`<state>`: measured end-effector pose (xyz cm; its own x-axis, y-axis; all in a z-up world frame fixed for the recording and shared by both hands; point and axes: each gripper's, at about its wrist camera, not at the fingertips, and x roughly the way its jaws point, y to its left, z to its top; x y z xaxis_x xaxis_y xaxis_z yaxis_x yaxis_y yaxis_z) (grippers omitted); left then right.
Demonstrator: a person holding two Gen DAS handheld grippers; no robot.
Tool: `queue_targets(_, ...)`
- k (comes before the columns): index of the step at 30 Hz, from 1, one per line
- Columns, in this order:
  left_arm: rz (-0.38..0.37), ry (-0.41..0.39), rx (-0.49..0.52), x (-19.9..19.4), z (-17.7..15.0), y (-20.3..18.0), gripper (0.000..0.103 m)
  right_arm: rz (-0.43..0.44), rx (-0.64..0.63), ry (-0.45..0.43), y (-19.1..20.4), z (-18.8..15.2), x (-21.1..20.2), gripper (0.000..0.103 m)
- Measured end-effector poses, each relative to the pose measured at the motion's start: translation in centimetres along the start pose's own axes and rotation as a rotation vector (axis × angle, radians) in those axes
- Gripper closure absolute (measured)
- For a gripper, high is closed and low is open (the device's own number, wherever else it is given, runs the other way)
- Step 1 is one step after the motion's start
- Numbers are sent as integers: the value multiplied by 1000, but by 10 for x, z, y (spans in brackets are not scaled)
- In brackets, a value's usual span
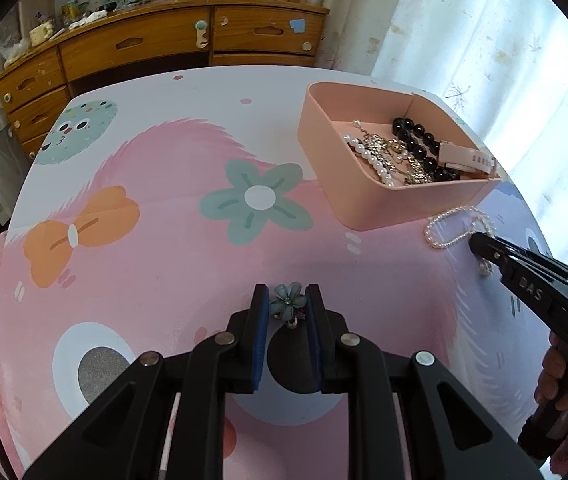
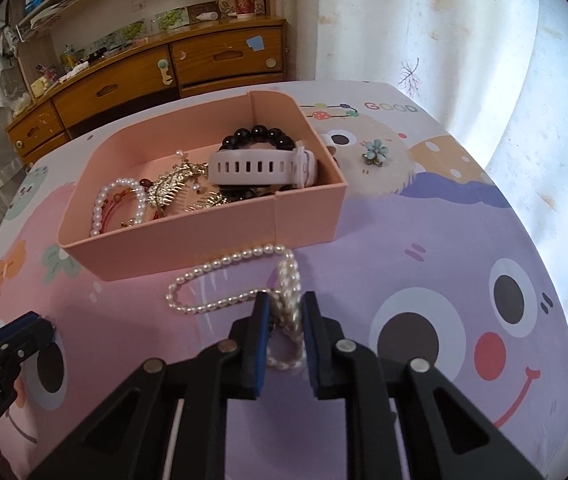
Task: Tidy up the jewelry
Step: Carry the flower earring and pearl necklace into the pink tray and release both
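We are holding a teal flower brooch (image 1: pixel 287 305) in the left gripper (image 1: pixel 286 308), its blue pads clenched on either side of the flower just above the pink part of the desk (image 1: pixel 188 264). With the right gripper (image 2: pixel 286 314) we are grasping a white pearl necklace (image 2: pixel 220 280): the pads are pressing on a bunched part of the strand, while the rest is lying in a loop on the desk, just in front of the pink tray (image 2: pixel 204 248). Inside that tray a black bead bracelet (image 2: pixel 258 138), a pale pink watch (image 2: pixel 262 168), a gold comb (image 2: pixel 172 188) and a pearl bracelet (image 2: pixel 118 204) are lying together. A second teal flower brooch (image 2: pixel 375 152) is sitting on the desk, just beside the tray's right wall. A wooden drawer unit (image 1: pixel 156 44) is standing behind the desk.
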<state>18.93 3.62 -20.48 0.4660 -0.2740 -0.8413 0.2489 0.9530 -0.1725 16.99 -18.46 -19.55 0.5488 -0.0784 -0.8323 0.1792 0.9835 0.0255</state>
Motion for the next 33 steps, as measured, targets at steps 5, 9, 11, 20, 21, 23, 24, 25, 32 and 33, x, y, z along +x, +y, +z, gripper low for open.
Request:
queue_targets(5,12,27,-100,2,6,3,87,87,16,38,-11,2,-6,94)
queue_targets(9,45,22,-129,-3,9,2,87,147,17,38,-21,4,-18,94)
queue_targets(11,60,43,-116,-5,11,-1,87,177,2,24,-25,8,-29,94)
queue_targets(20,67,120,-56,-32,27,-23,87,285,-7,5,-47,38,-67,94)
queue_targets(21,60,117,-45,-37,30,-27,87,297,-5,-1,-49,42,-71,94)
queue_targets(23,44,115,-28,-45,36,-34,87,327,-3,-18,-54,52,-78,94)
queue_targets(24,30,117,-19,-48,39,-37,87,339,-5,-27,-55,56,-81,94)
queue_targets(25,20,117,-12,-51,42,-40,87,356,-8,-38,-57,61,-85,94)
queue_targets(32,-49,57,76,-71,66,-73,87,428,-57,-122,-56,100,-103,94)
queue_targets(33,-58,50,77,-72,70,-76,87,437,-65,-129,-56,104,-103,94)
